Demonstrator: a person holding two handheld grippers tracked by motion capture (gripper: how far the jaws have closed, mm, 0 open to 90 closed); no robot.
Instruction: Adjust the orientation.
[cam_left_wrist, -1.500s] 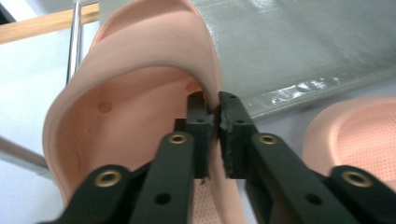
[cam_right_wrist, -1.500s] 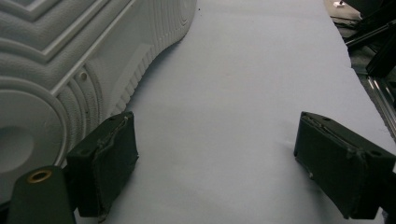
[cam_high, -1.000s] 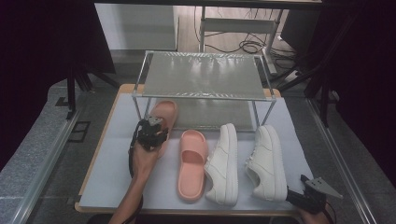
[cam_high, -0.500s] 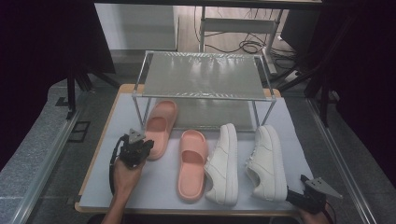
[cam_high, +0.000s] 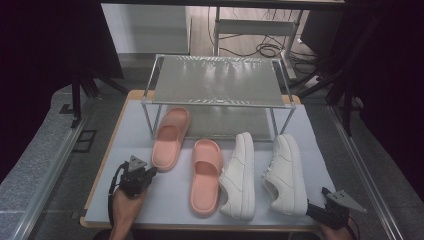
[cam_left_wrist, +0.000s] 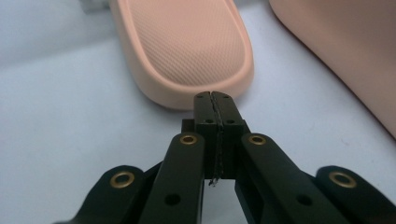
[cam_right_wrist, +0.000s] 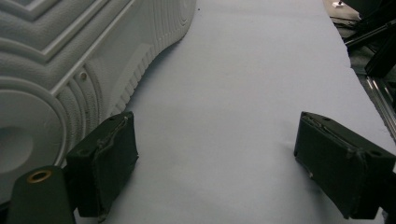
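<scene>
Two pink slides sit on the table, and the left pink slide (cam_high: 170, 138) is the one nearest the work: it lies left of centre in the high view, long axis running from lower left to upper right, toe tucked under the front edge of the wire rack (cam_high: 217, 81), heel toward the bottom of the frame. In the left gripper view its rounded heel (cam_left_wrist: 187, 51) fills the upper middle, just beyond the jaw tips. The left gripper (cam_high: 148, 172) sits just off that heel, jaws pressed together with nothing between them. Bare mat (cam_high: 125, 145) lies open to the slide's left; the second pink slide (cam_high: 205, 176) is close on its right. At lower right, the right gripper (cam_right_wrist: 215, 158) rests with jaws spread wide beside the white sneaker (cam_right_wrist: 70, 56).
</scene>
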